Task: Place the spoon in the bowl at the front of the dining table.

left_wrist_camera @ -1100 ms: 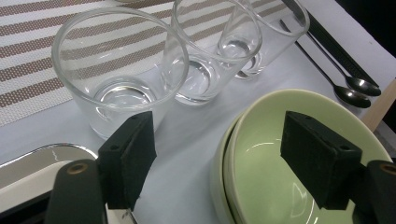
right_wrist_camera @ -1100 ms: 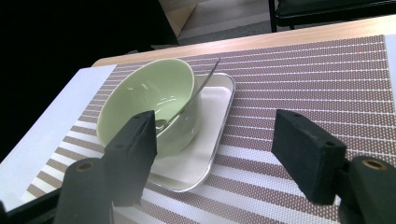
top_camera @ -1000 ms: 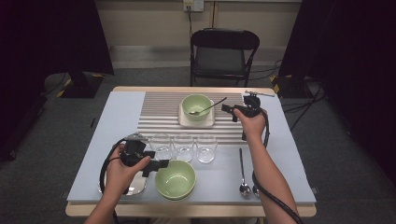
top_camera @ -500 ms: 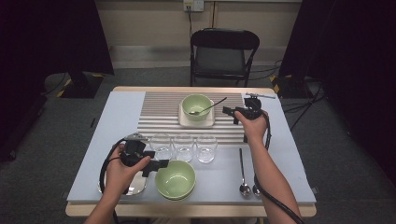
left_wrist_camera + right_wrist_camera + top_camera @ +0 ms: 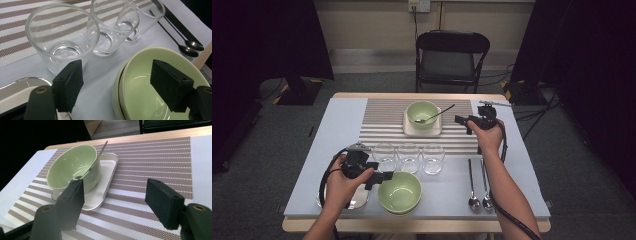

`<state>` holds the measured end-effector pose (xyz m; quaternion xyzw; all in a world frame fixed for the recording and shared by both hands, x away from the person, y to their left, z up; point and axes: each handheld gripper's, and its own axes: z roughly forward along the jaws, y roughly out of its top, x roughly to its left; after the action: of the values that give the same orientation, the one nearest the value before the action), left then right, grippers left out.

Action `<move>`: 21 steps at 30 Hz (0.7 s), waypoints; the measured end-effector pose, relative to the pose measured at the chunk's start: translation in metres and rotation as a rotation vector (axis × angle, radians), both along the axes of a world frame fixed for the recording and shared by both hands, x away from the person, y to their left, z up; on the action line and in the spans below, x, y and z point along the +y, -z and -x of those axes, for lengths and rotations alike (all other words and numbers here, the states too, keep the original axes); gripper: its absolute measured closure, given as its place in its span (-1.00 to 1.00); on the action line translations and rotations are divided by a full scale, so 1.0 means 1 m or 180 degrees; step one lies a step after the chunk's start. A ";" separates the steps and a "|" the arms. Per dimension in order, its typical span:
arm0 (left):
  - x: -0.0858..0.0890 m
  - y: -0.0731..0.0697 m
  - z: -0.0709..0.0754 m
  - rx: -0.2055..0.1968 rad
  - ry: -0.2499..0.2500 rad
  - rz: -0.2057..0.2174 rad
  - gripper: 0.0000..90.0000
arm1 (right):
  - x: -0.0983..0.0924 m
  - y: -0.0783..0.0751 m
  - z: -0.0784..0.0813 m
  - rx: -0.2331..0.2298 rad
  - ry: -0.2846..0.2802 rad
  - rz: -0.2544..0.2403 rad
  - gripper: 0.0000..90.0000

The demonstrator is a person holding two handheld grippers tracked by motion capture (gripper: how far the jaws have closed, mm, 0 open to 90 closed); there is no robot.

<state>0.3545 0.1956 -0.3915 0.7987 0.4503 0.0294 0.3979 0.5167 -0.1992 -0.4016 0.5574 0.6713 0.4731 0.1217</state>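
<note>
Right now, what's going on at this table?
A person is working a place setting with a claw in each hand. The left claw is open, straddling the rim of the near stack of green bowls, beside three empty glasses. The right claw is open and empty over the striped mat, facing the far green bowl with a spoon in it, on a small tray.

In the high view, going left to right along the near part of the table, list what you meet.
Silver tray → left gripper → near green bowl → two spoons.
</note>
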 end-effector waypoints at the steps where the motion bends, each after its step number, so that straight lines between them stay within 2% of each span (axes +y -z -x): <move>1: 0.000 0.000 0.000 0.0001 0.0001 0.0003 -0.42 | -0.001 0.000 0.000 0.0003 0.0003 0.0004 -0.31; 21: -0.002 -0.002 0.001 -0.0031 0.0028 -0.0001 -0.42 | -0.009 -0.001 0.011 -0.0014 -0.0015 0.0116 -0.31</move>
<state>0.3533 0.1939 -0.3894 0.8006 0.4449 0.0316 0.4002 0.5061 -0.2080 -0.4009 0.5524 0.6809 0.4624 0.1321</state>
